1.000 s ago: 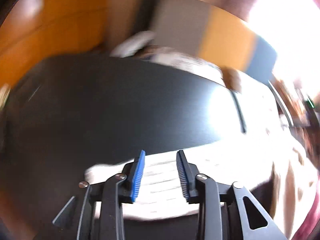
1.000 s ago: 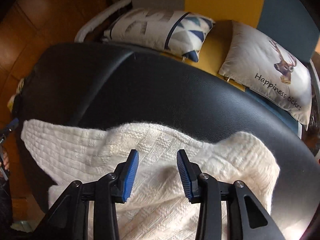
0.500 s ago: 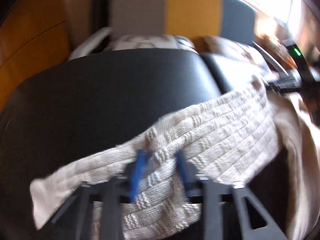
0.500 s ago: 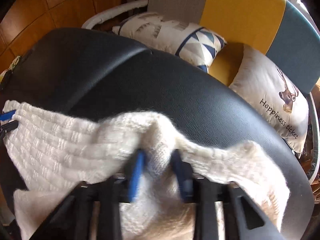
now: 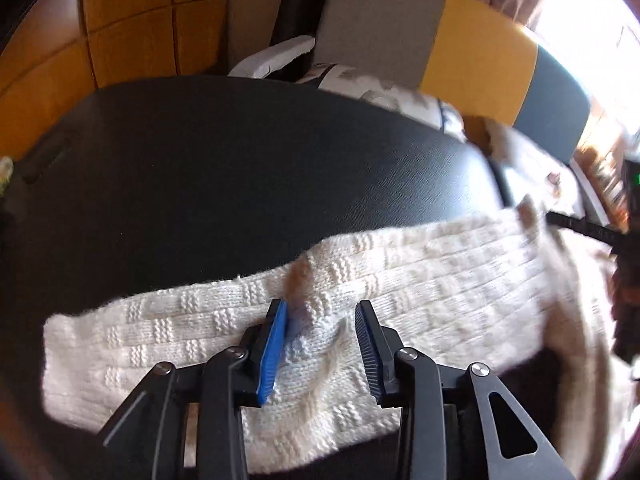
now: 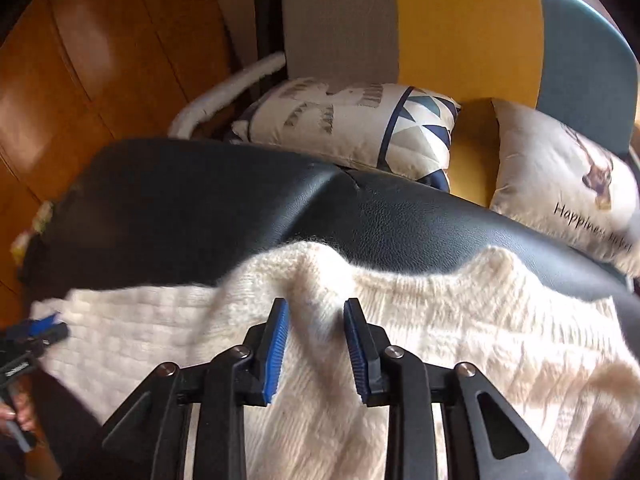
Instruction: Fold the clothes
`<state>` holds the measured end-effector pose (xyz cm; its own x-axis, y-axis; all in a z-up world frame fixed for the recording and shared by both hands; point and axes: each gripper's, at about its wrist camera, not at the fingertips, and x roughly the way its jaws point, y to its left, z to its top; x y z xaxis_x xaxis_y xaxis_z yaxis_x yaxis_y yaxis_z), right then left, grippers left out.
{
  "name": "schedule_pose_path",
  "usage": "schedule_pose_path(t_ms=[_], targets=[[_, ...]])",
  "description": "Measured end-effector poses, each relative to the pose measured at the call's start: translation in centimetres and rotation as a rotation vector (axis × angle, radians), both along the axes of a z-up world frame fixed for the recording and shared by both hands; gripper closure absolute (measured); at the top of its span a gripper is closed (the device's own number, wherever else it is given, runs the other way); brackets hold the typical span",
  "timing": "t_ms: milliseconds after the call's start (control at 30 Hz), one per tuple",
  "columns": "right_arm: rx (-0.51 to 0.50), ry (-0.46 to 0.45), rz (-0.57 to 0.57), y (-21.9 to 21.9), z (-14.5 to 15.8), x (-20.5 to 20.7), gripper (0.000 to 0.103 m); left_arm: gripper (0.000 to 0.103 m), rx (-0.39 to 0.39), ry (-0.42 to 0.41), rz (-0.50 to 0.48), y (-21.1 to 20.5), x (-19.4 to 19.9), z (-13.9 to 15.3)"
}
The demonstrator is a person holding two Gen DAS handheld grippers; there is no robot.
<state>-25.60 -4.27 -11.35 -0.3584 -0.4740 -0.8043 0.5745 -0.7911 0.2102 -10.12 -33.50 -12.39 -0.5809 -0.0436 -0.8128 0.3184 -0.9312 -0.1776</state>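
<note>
A cream knitted sweater [image 5: 420, 280] lies spread on a black leather surface [image 5: 240, 184]. My left gripper [image 5: 320, 340] stands open low over the sweater's near part. A bunched fold of knit sits between its fingers, against the left pad [image 5: 274, 348]. In the right wrist view the sweater [image 6: 460, 320] rises in a ridge between the fingers of my right gripper [image 6: 316, 340], which is narrowed and shut on that fold. The left gripper [image 6: 44, 330] shows at the sweater's far left corner, with a hand below it.
Behind the black leather surface [image 6: 400, 208] stands a grey, yellow and blue backrest [image 6: 460, 28] with a triangle-print pillow [image 6: 352, 120] and a deer-print pillow [image 6: 560, 176]. Orange wooden panels [image 6: 80, 80] fill the left. A bright window [image 5: 592, 12] glares at the right.
Both grippers dropped from hovering above the sweater into its knit. The right fingers have drawn closer together around a raised fold; the left fingers keep the same spacing.
</note>
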Motion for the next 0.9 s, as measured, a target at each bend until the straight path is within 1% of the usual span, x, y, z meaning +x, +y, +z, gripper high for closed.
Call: schedule_pose_path(t_ms=[67, 133, 200, 267, 333, 400, 433, 467, 533, 567, 600, 700, 733, 767, 800, 833, 867, 900], targets=[[-0.041, -0.012, -0.02, 2.8, 1.2, 0.7, 0.074, 0.063, 0.011, 0.027, 0.017, -0.3, 1.7, 0.8], [-0.074, -0.032, -0.061, 6.4, 2.2, 1.0, 0.073, 0.059, 0.03, 0.053, 0.006, -0.1, 2.7, 1.8], [-0.059, -0.029, -0.121, 10.7, 3.1, 1.1, 0.071, 0.055, 0.042, 0.079, -0.016, 0.2, 4.1, 2.8], [-0.013, -0.013, -0.186, 15.0, 3.8, 0.7, 0.066, 0.053, 0.039, 0.098, -0.064, 0.9, 2.2, 3.5], [0.029, -0.004, -0.242, 18.7, 4.1, -0.2, 0.058, 0.053, 0.033, 0.113, -0.126, 3.3, 0.1, 4.4], [0.06, -0.018, -0.26, 20.9, 3.9, -1.9, 0.053, 0.053, 0.033, 0.132, -0.209, 5.3, -2.4, 5.6], [0.074, -0.028, -0.264, 21.9, 3.7, -2.8, 0.05, 0.053, 0.032, 0.145, -0.256, 7.1, -4.3, 5.9], [0.094, -0.044, -0.254, 22.2, 3.3, -3.5, 0.05, 0.052, 0.027, 0.156, -0.307, 9.2, -5.6, 6.0], [0.143, -0.089, -0.201, 21.6, 1.9, -4.8, 0.045, 0.051, 0.009, 0.169, -0.402, 12.4, -9.7, 5.9], [0.168, -0.111, -0.174, 21.2, 1.2, -5.4, 0.045, 0.051, 0.008, 0.162, -0.447, 13.8, -11.9, 5.3], [0.192, -0.133, -0.147, 20.9, 0.5, -6.1, 0.045, 0.051, 0.012, 0.153, -0.492, 15.8, -12.4, 5.6], [0.266, -0.199, -0.067, 20.0, -1.6, -8.0, 0.045, 0.051, 0.026, 0.122, -0.614, 20.4, -16.3, 4.7], [0.29, -0.221, -0.04, 19.7, -2.3, -8.6, 0.045, 0.051, 0.014, 0.098, -0.65, 22.0, -16.6, 4.3], [0.316, -0.202, -0.016, 19.2, -2.5, -8.7, 0.045, 0.051, -0.008, 0.067, -0.671, 23.3, -17.1, 3.5], [0.344, -0.144, 0.004, 18.6, -2.2, -8.2, 0.05, 0.051, -0.03, 0.036, -0.692, 24.7, -17.5, 2.7], [0.401, -0.063, 0.022, 17.8, -2.0, -7.3, 0.066, 0.051, -0.049, 0.003, -0.691, 25.5, -18.0, 1.6], [0.486, 0.042, 0.037, 17.0, -1.8, -6.3, 0.075, 0.051, -0.068, -0.03, -0.69, 26.2, -18.5, 0.5], [0.613, 0.179, 0.05, 16.0, -1.8, -5.1, 0.079, 0.051, -0.094, -0.052, -0.673, 26.7, -19.2, -0.5]])
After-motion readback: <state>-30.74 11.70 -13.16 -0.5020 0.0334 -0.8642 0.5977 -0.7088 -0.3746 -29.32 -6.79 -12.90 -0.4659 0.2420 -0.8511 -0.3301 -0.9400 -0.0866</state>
